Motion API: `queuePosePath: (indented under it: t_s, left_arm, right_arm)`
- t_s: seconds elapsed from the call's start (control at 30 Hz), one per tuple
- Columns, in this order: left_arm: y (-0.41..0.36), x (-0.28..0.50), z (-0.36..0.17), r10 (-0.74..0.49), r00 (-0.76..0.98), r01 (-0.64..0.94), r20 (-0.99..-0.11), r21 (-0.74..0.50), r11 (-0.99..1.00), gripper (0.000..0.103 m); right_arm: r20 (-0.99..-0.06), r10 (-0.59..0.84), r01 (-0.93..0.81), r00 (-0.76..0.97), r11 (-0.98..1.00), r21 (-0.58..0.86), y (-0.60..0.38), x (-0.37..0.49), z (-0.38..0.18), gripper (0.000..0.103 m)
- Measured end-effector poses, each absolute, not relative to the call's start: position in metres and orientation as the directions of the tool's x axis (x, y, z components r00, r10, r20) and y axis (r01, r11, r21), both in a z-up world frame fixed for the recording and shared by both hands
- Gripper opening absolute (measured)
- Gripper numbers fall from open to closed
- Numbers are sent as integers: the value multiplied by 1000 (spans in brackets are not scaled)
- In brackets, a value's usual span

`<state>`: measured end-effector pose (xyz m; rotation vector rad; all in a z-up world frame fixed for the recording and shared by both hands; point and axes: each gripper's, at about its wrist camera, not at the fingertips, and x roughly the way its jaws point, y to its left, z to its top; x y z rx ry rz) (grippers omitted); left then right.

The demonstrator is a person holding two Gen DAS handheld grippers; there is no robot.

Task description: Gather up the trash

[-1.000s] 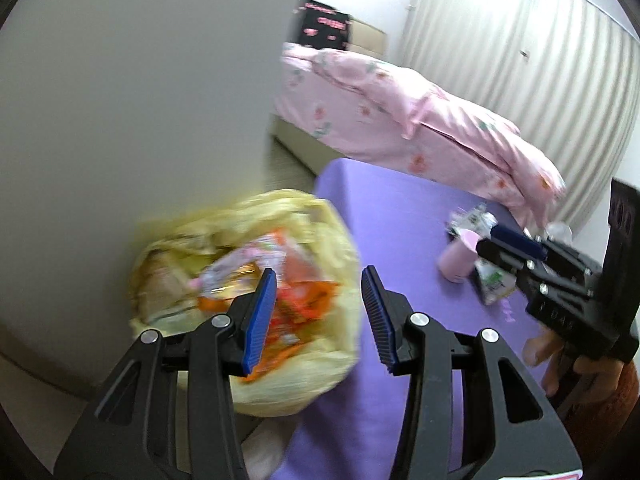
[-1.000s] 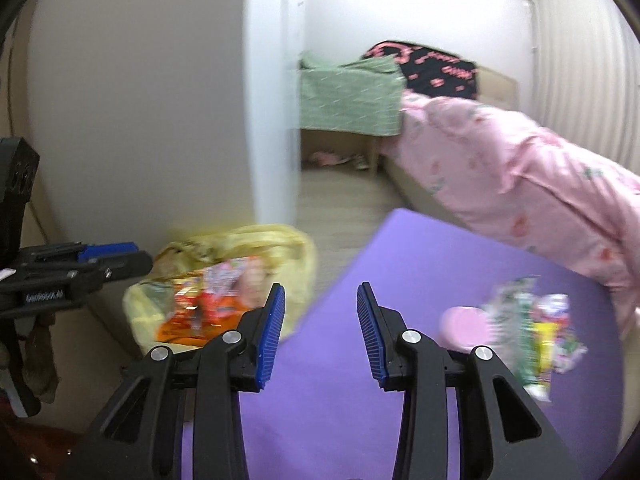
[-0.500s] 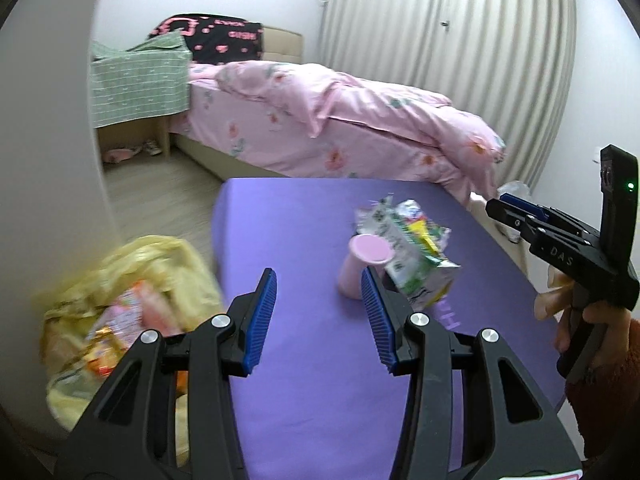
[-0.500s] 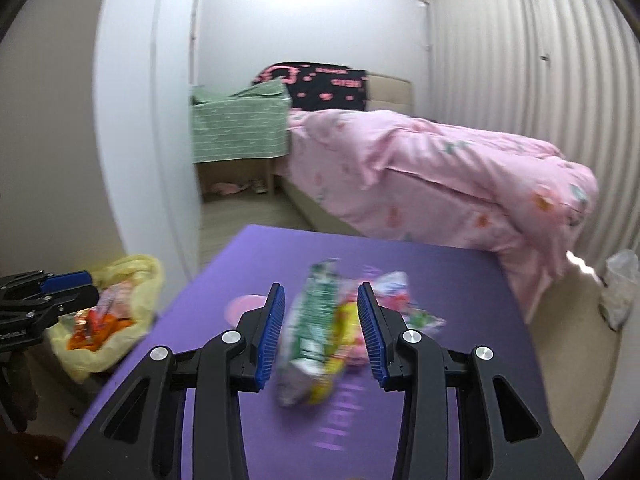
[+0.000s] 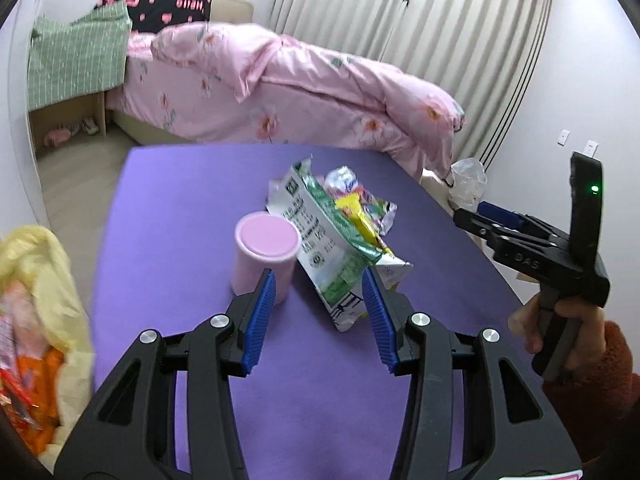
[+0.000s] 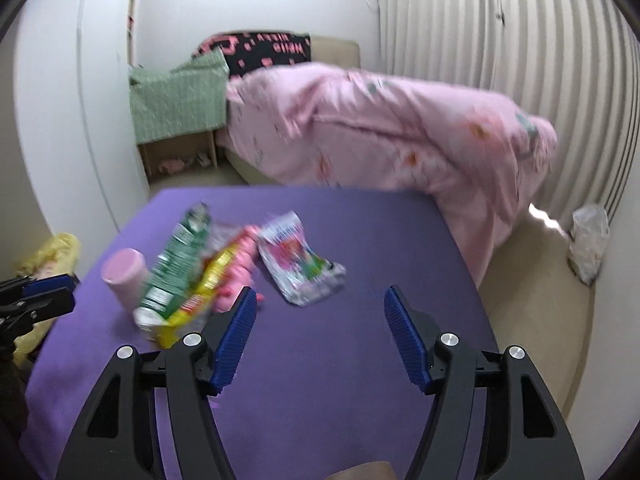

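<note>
1. A purple table carries a small heap of trash: a pink cup standing upright, and just beside it a green and white wrapper, touching or nearly touching the cup's side.
2. A yellow wrapper and a crumpled colourful packet lie on and behind the green one (all piled together, edges overlapping).
3. From the right wrist view, a printed packet lies a little apart from the heap, towards the middle of the table; something pink sits between it and the yellow wrapper, but the blur makes it hard to say what it is.
4. The left gripper hangs over the near part of the table, jaws partly spread with nothing between them; in that view its tips line up with the cup and the bottom of the green wrapper.
5. The right gripper is opening, jaws spread wide over bare table, with nothing between them, and the heap is ahead and to its left.
6. A yellow bag with orange wrappers inside sits off the table's left edge.
7. A pink bed stands behind the table, before pale curtains.
</note>
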<state>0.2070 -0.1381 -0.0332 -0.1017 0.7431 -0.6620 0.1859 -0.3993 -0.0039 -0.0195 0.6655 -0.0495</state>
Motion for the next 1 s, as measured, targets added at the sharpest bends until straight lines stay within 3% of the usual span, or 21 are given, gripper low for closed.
queuePosePath:
  t_s: [0.13,0.33,0.47,0.53,0.73,0.87,1.0]
  left_arm:
    - [-144,215,-44,-598,516,518,-613,-333,788,43]
    - [-138,219,-46,-572,538,514,-619,-296,805,43]
    - [-128,226,-50,-551,547,477,-631,-306,824,43]
    - [-123,228,-52,-539,551,460,-638,-307,833,43]
    - [-107,228,-60,-501,562,410,-658,-305,860,43]
    - [-98,225,-60,-473,572,390,-670,-285,876,43]
    - [-90,224,-59,-458,581,377,-673,-276,884,43]
  right_arm:
    - [-676,-20,-7,737,999,-37,-399,211,-21,62]
    - [-683,96,-103,724,994,30,-373,236,-23,62]
    - [-669,134,-138,731,989,47,-351,247,-17,45]
    - [-669,192,-181,718,980,87,-340,254,-14,41]
    - [-700,271,-277,661,955,109,-301,266,-15,41]
    - [-746,189,-236,639,971,44,-292,271,-28,41]
    - [-778,215,-197,590,973,119,-305,270,-42,41]
